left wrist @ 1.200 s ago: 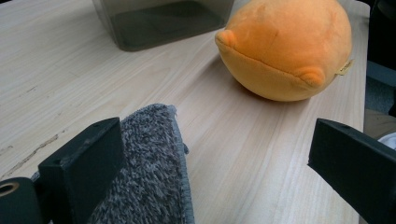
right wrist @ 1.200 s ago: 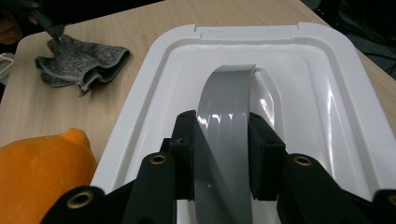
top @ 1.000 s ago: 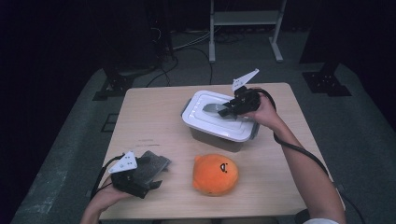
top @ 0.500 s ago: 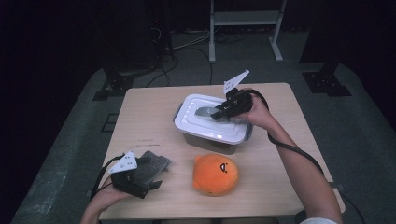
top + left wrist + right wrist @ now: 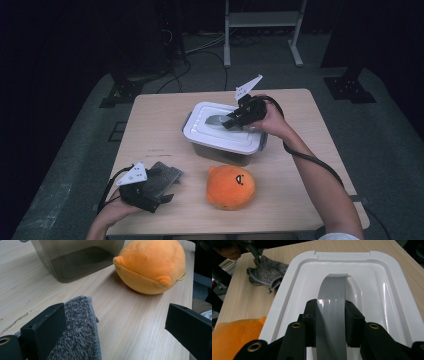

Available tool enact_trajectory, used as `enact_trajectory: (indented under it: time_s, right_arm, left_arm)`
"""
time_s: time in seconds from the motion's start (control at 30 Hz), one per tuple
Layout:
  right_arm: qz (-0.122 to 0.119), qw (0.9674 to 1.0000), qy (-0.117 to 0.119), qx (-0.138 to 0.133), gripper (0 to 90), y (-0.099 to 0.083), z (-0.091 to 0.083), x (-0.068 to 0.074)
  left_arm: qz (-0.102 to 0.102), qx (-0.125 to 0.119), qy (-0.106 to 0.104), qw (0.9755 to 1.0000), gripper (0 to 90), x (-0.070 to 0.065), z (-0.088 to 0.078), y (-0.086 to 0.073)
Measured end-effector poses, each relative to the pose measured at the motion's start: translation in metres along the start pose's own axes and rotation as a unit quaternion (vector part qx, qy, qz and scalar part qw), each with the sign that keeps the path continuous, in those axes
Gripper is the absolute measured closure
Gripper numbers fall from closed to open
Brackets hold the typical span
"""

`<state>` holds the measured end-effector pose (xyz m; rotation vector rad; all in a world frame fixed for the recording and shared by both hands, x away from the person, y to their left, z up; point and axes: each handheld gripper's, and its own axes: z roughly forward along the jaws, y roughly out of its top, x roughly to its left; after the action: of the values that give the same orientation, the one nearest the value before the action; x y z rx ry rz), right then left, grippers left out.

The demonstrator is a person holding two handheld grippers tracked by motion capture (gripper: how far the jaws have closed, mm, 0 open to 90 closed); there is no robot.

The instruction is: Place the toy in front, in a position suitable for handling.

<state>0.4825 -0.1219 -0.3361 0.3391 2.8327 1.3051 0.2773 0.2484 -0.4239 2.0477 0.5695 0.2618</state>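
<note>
A white lid (image 5: 210,136) covers a translucent grey box (image 5: 225,154) at the table's middle. My right gripper (image 5: 228,122) reaches over it from the right and is shut on the lid's grey strap handle (image 5: 332,290), which arches up between the two pads (image 5: 310,320). The lid's rim (image 5: 372,277) spreads out below. Near the front left edge my left gripper (image 5: 167,187) rests open on the table. A grey fuzzy cloth (image 5: 77,332) lies against its left jaw, not pinched. An orange plush (image 5: 231,186) sits in front of the box.
The wooden table (image 5: 150,130) has bare room at its left and back. The plush (image 5: 152,265) and the box wall (image 5: 75,260) lie just ahead of the left gripper. Beyond the table are dark floor, cables and a metal stand (image 5: 262,20).
The right gripper has shifted a little to the left with the handle in its grip, and the lidded box has slid left with it. The left gripper and cloth have stayed put.
</note>
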Motion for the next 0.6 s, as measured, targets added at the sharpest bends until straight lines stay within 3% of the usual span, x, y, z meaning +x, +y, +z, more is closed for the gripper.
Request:
enact_trajectory:
  time_s: [0.6]
  right_arm:
    - [0.005, 1.0, 0.006, 0.002, 66.4, 0.005, 0.0061, -0.0038]
  left_arm:
    - [-0.002, -0.001, 0.001, 1.0, 2.7, 0.0006, -0.0016, -0.0007]
